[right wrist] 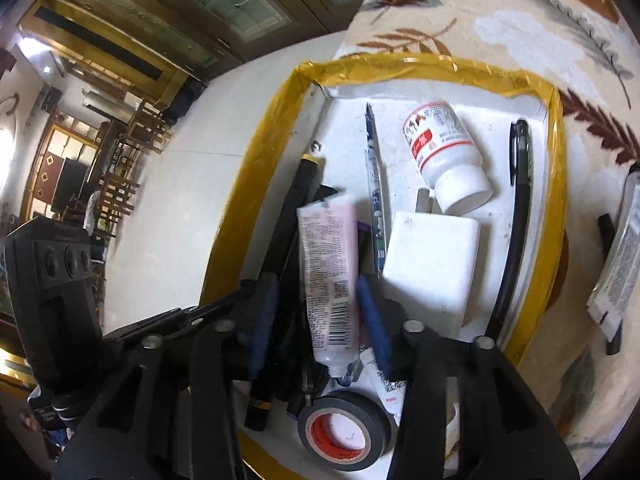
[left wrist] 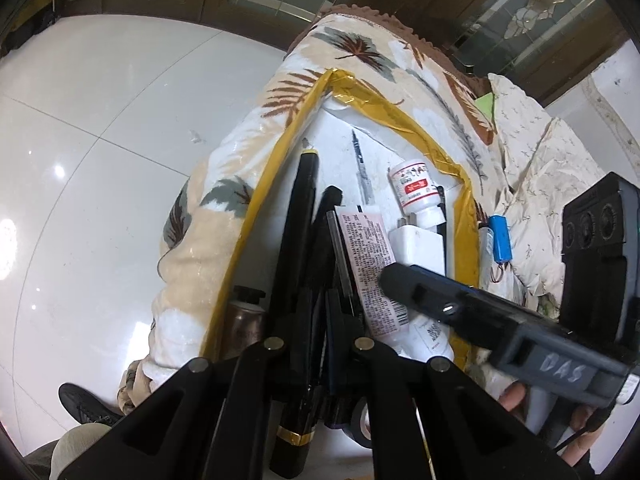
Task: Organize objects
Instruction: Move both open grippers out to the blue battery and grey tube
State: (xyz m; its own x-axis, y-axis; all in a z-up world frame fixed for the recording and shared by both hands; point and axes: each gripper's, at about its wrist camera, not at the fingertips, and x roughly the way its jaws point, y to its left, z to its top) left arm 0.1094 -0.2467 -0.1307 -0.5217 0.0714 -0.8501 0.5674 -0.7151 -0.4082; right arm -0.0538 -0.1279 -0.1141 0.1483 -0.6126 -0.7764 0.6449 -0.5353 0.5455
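A white tray with a yellow-taped rim (left wrist: 256, 200) (right wrist: 240, 184) sits on a leaf-patterned blanket. It holds a pink tube (right wrist: 328, 264) (left wrist: 368, 256), a white pill bottle (right wrist: 444, 152), a white charger (right wrist: 432, 264), a black tape roll (right wrist: 340, 432) and several pens. My right gripper (right wrist: 316, 284) is open and straddles the pink tube, with gaps between it and both blue pads. My left gripper (left wrist: 320, 300) is shut over the pen pile. A black gold-banded pen (left wrist: 300, 220) runs along its fingers and over its body. Whether that pen is pinched I cannot tell.
A blue battery pack (left wrist: 498, 244) and a printed sachet (right wrist: 624, 252) lie on the blanket (left wrist: 200, 240) outside the tray. A bronze bottle (left wrist: 248, 320) stands at the tray's left wall. White tiled floor (left wrist: 100, 160) drops away to the left, with a shoe (left wrist: 84, 404) on it.
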